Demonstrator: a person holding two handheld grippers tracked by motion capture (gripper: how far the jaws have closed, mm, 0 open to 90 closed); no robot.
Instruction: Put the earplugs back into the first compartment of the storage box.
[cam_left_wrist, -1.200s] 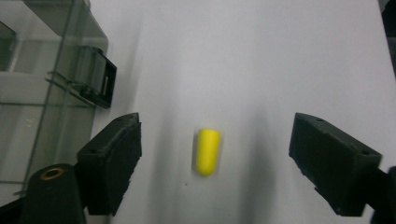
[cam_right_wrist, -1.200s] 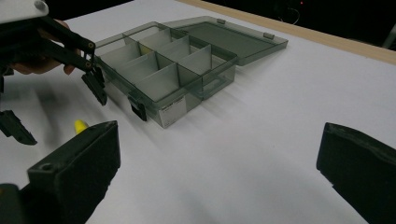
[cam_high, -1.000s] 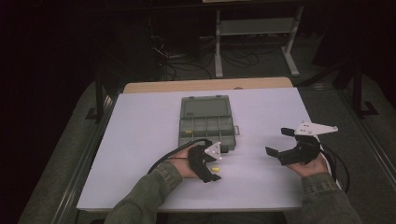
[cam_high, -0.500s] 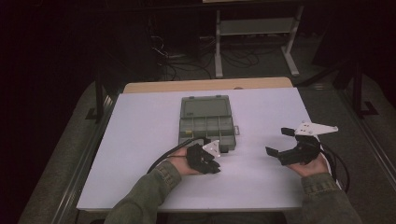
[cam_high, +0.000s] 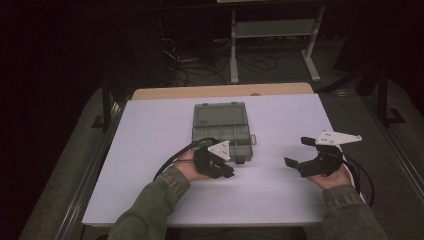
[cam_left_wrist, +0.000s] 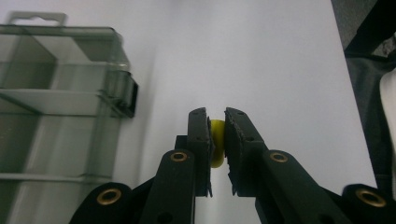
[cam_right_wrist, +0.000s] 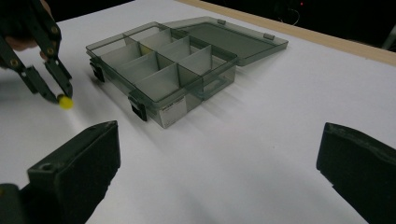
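Beside open compartment box (cam_high: 221, 129), left tool (cam_left_wrist: 215, 127) clamps small yellow piece (cam_left_wrist: 216, 135); right tool (cam_high: 304, 153) gapes wide, empty.

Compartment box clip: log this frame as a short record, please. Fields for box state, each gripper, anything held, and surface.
box: compartment box, grey translucent, lid open and laid flat behind it
left gripper: left gripper shut on a small yellow piece, down by the table beside the box
right gripper: right gripper open, holding nothing, apart from the box
surface: white table
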